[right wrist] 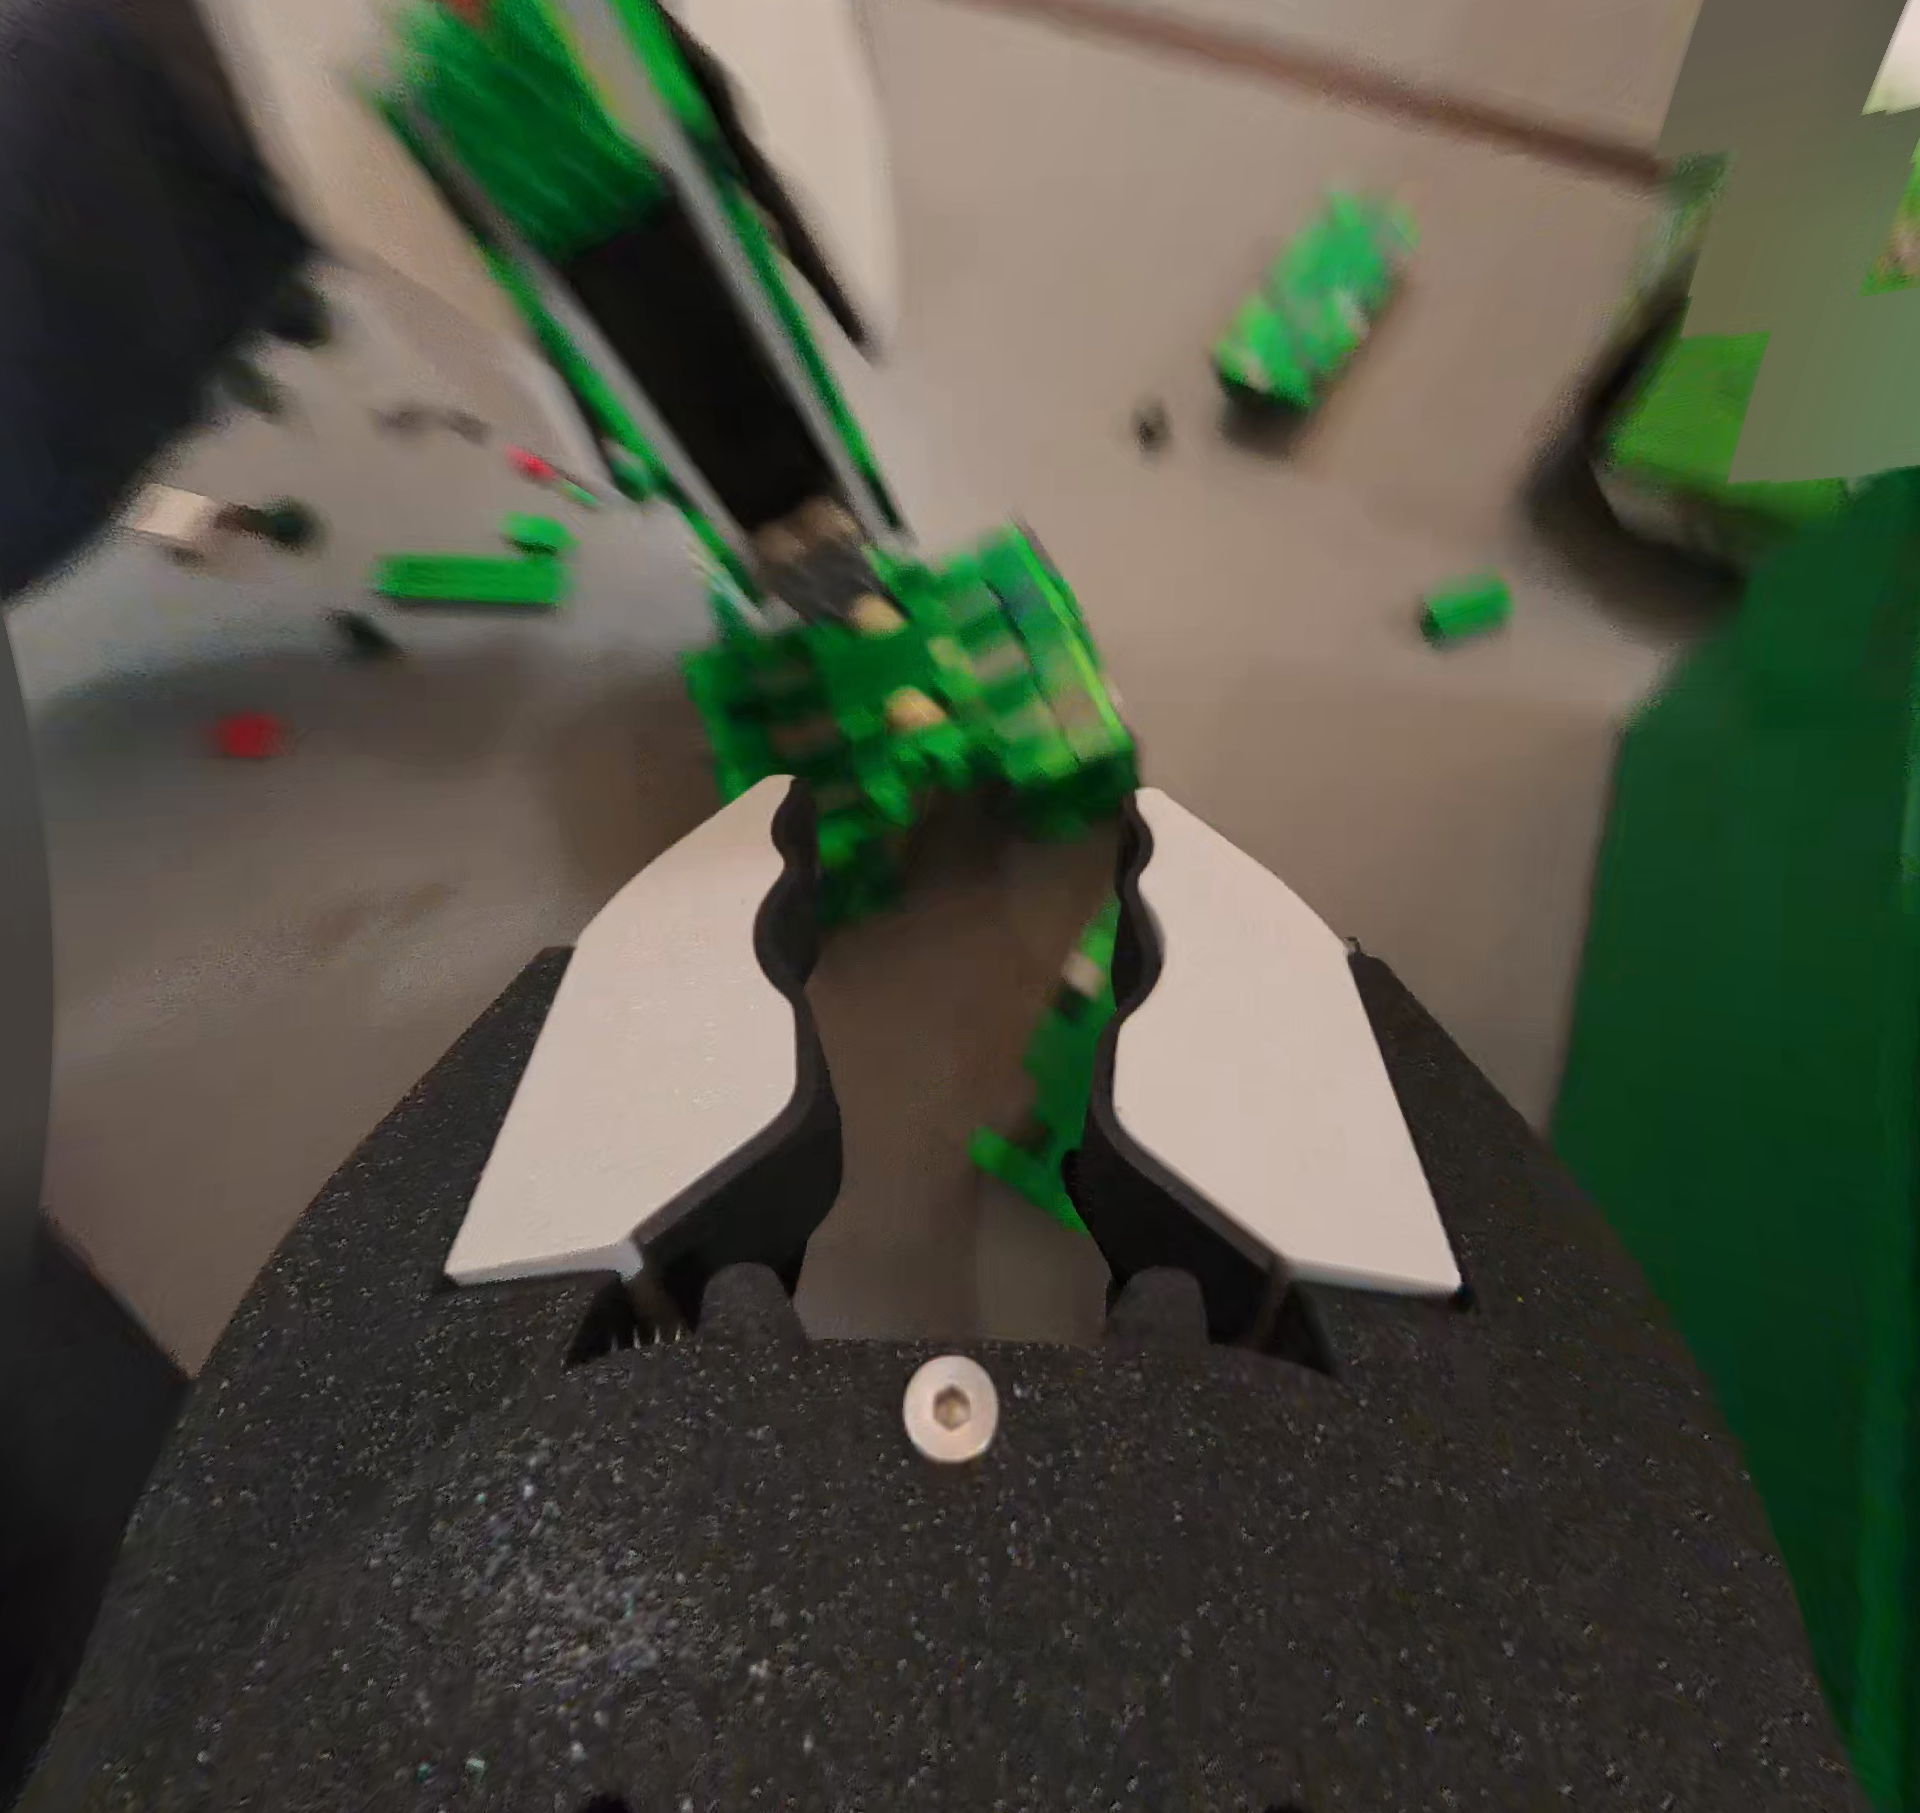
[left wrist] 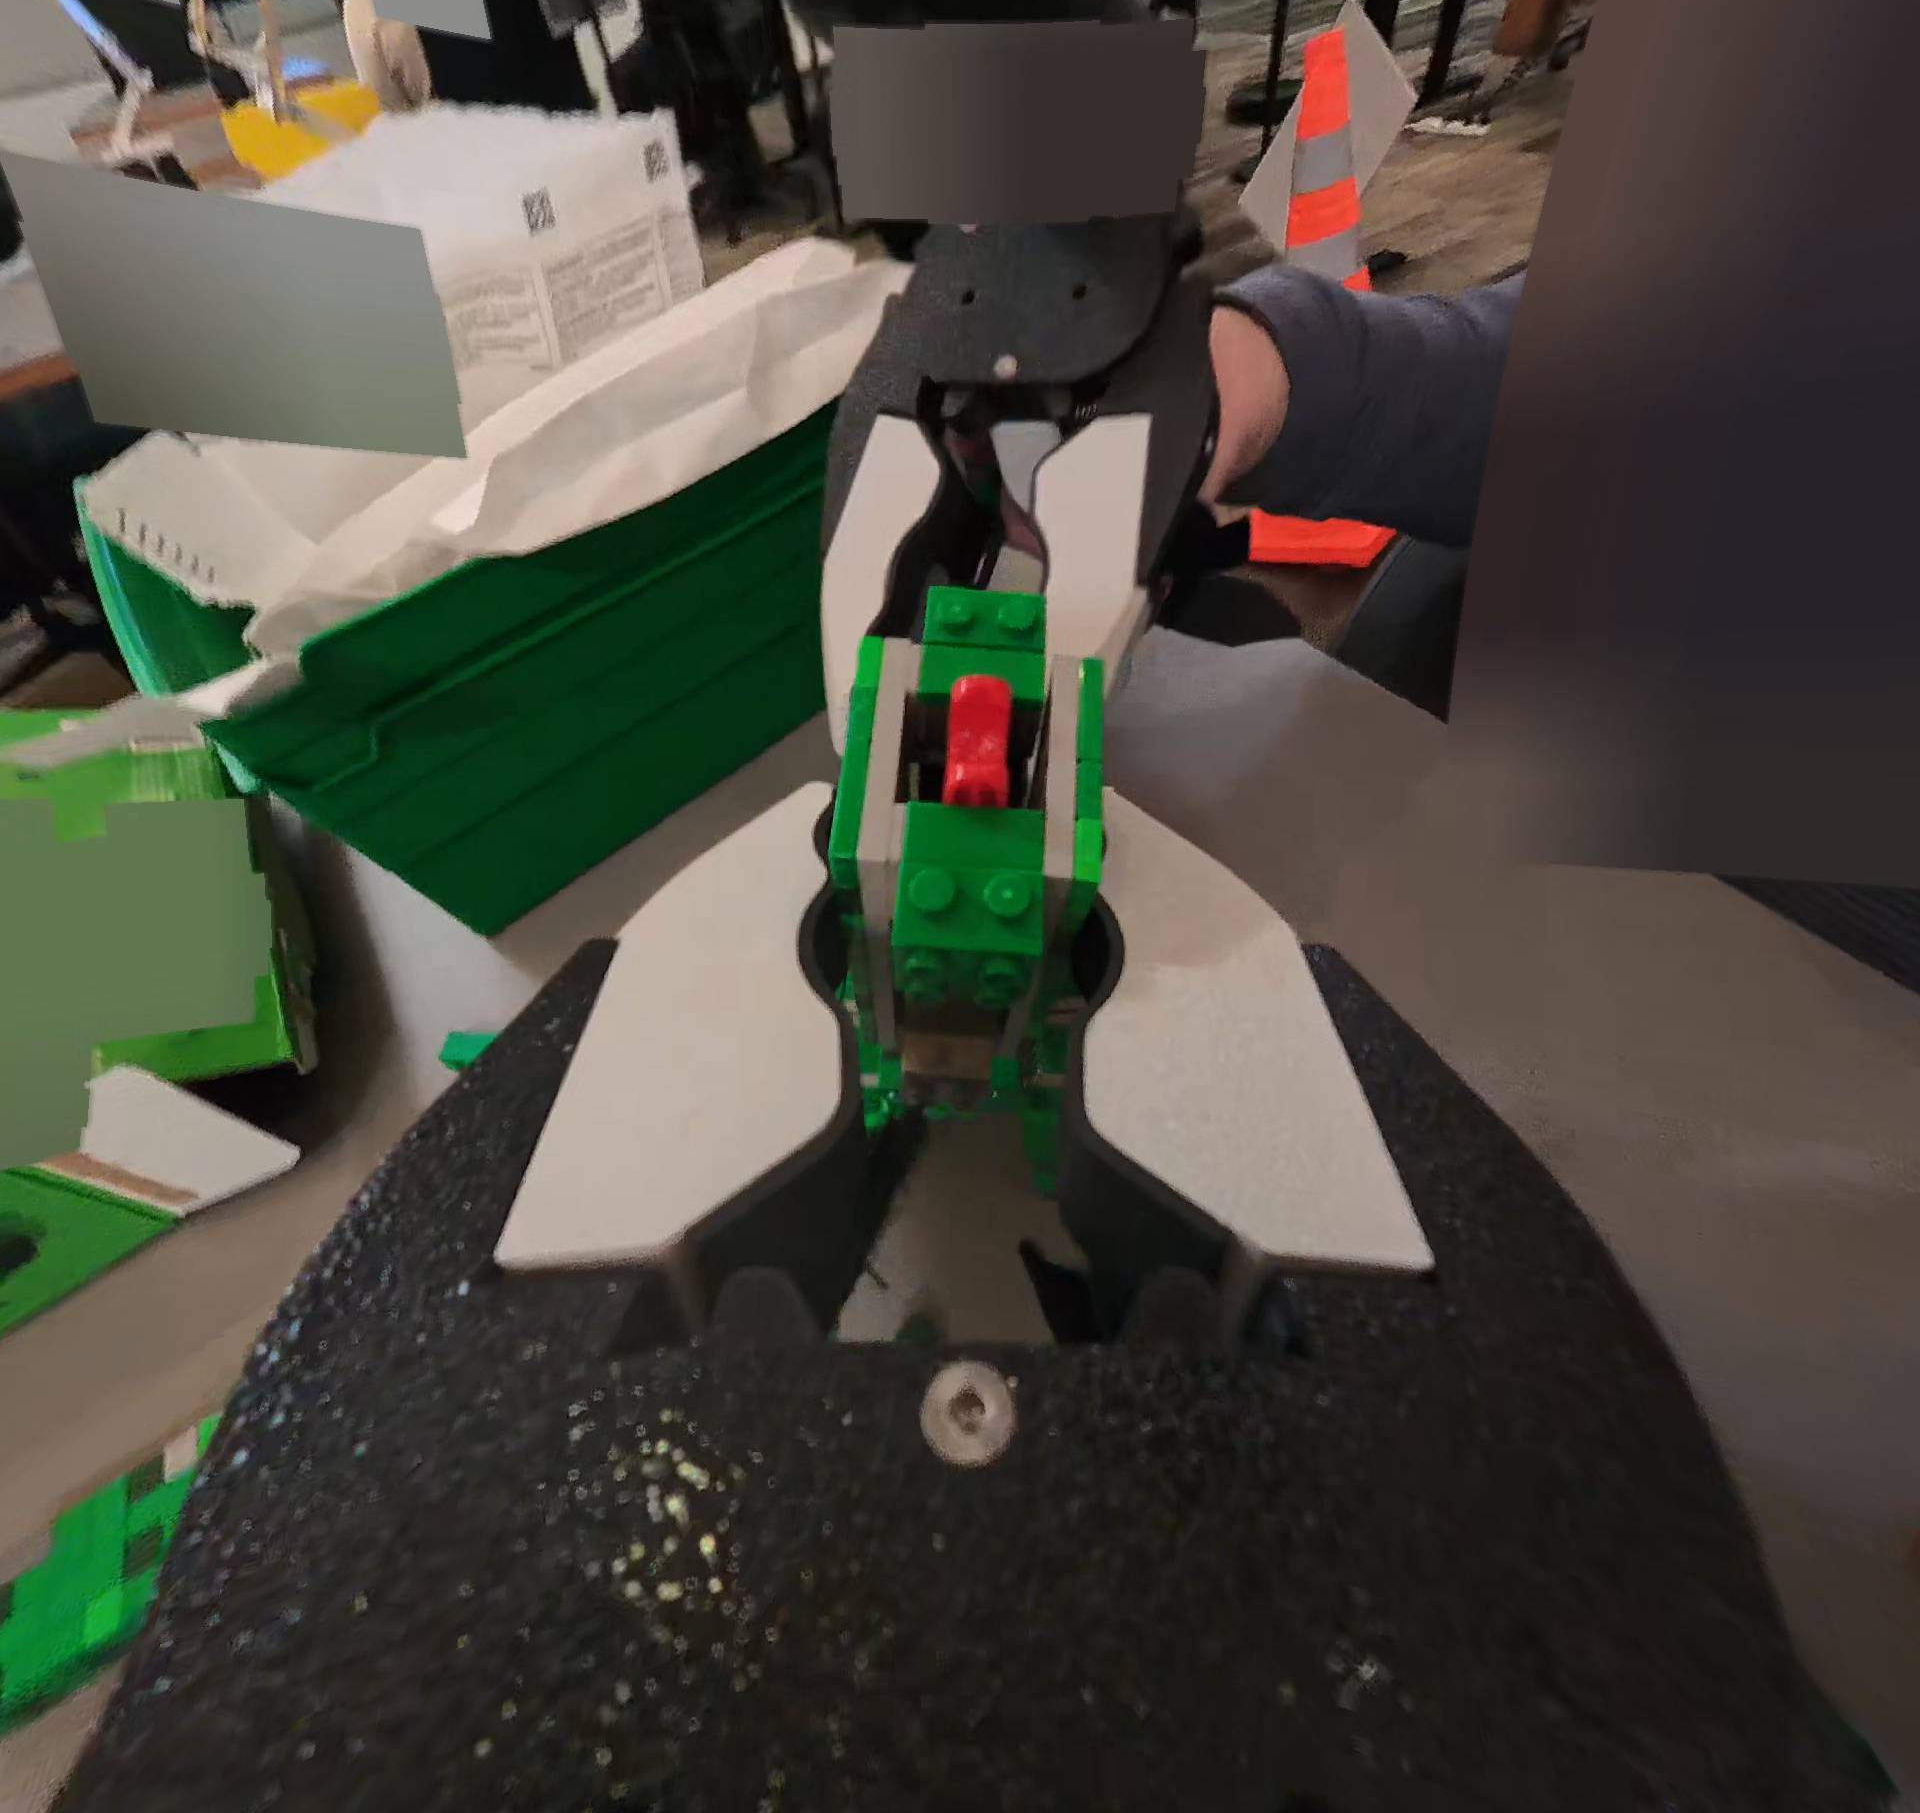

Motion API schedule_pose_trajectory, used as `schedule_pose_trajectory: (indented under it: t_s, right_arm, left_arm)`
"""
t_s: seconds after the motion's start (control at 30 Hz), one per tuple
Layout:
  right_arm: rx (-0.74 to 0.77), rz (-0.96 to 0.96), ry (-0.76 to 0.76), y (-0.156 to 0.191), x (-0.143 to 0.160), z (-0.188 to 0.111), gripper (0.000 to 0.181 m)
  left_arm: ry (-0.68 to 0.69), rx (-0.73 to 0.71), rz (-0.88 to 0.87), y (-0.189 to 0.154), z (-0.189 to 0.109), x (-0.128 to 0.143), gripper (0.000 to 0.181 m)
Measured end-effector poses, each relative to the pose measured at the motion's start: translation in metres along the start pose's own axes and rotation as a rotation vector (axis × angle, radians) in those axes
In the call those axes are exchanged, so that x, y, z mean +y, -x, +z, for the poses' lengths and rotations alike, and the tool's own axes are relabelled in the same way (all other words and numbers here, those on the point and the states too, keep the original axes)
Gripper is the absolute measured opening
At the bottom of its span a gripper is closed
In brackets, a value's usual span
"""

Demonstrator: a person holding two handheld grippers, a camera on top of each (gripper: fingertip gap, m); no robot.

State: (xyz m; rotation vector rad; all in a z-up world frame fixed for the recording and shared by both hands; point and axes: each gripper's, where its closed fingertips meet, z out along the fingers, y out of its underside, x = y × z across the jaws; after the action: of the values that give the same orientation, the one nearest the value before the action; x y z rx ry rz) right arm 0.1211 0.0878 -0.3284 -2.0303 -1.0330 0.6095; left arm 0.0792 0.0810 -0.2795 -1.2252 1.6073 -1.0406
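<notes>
Right wrist view blurred, brick model [right wrist: 914, 703] indistinct

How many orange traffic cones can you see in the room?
1. A single orange traffic cone stands on the floor in the background, beyond the right hand-held gripper; blurred patches may hide others.
</notes>
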Motion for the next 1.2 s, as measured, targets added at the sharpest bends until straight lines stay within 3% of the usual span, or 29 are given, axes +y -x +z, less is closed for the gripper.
schedule_pose_trajectory:
  t_s: [0.1, 0.23, 0.43, 0.6, 0.73, 0.87, 1.0, 1.2]
  right_arm:
    - [-0.161, -0.123, -0.155, 0.033, -0.037, -0.006, 0.054]
    - [-0.251, -0.230, -0.209, 0.052, -0.054, 0.004, 0.053]
    - [-0.313, -0.252, -0.264, 0.063, -0.064, 0.012, 0.039]
    - [-0.233, -0.196, -0.337, 0.048, -0.074, 0.013, 0.038]
    - [-0.081, -0.156, -0.388, 0.022, -0.081, 0.011, 0.037]
    - [0.052, -0.197, -0.407, 0.007, -0.083, 0.010, 0.037]
    - [0.143, -0.281, -0.440, 0.000, -0.085, 0.010, 0.037]
    - [0.252, -0.364, -0.526, -0.009, -0.093, 0.002, 0.036]
  left_arm:
    - [-0.097, 0.063, 0.028, -0.010, -0.003, -0.015, 0.040]
    - [-0.232, 0.153, -0.002, -0.021, -0.008, -0.037, 0.039]
    - [-0.239, 0.159, -0.033, -0.020, -0.007, -0.040, 0.040]
    - [-0.283, 0.068, -0.120, 0.000, -0.008, -0.044, 0.046]
    - [-0.280, -0.081, -0.252, 0.030, -0.005, -0.036, 0.067]
    - [-0.287, -0.172, -0.372, 0.049, -0.001, -0.028, 0.075]
    - [-0.325, -0.153, -0.519, 0.053, 0.002, -0.026, 0.089]
    - [-0.398, -0.155, -0.639, 0.059, -0.007, -0.020, 0.084]
